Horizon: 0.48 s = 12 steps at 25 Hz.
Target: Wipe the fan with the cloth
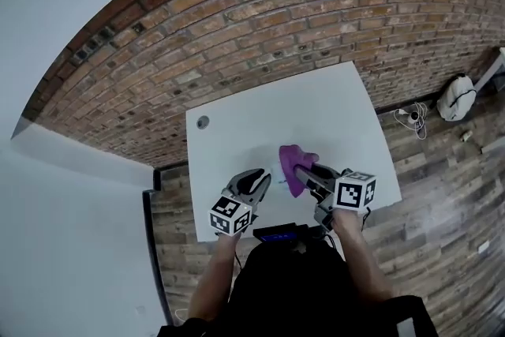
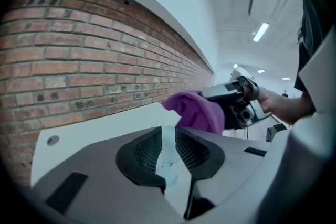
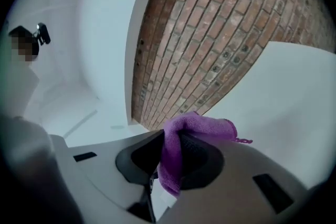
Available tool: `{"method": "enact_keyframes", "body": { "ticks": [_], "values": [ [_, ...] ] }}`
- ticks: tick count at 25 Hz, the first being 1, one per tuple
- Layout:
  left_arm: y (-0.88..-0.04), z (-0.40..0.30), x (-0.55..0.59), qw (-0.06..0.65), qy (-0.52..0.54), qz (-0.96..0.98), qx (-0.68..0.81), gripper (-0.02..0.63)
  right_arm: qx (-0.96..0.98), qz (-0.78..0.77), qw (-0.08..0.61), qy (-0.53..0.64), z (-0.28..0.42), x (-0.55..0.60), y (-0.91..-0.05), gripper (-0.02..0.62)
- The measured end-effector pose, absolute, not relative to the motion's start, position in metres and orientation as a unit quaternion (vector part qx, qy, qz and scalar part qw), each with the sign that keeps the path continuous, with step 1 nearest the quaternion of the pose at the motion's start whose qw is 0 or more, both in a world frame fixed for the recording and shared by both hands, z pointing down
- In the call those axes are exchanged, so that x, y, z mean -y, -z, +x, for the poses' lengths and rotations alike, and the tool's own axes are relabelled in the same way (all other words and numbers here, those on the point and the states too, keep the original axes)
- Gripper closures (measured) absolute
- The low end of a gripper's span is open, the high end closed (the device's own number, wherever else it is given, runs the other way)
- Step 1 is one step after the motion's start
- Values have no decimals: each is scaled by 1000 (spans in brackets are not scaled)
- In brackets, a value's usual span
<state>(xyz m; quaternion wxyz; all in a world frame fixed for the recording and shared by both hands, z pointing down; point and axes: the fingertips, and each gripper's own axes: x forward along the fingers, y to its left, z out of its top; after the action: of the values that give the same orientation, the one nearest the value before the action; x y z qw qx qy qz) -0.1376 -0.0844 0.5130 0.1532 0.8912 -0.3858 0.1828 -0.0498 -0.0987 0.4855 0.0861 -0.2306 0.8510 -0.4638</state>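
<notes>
My left gripper (image 1: 259,176) pinches the thin white fan (image 2: 168,159). My right gripper (image 1: 306,170) squeezes the purple cloth (image 3: 173,161). I think wiping comes next: rub the cloth softly over the fan.

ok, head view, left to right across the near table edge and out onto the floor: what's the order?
left gripper, shut on the fan → purple cloth → right gripper, pinching that cloth → white plug and cable on the floor → white object on the floor
</notes>
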Motion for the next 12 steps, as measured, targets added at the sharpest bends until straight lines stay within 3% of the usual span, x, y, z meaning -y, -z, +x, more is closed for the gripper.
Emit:
{"method": "enact_keyframes", "body": {
  "ticks": [5,12],
  "values": [
    [-533,-110,86,90,-339,871,344,600,-881,-257,-32,395,-91,117,-516,529],
    [-534,-112,85,63,-400,857,320,600,-856,-313,-87,401,-65,117,-583,529]
  ]
}}
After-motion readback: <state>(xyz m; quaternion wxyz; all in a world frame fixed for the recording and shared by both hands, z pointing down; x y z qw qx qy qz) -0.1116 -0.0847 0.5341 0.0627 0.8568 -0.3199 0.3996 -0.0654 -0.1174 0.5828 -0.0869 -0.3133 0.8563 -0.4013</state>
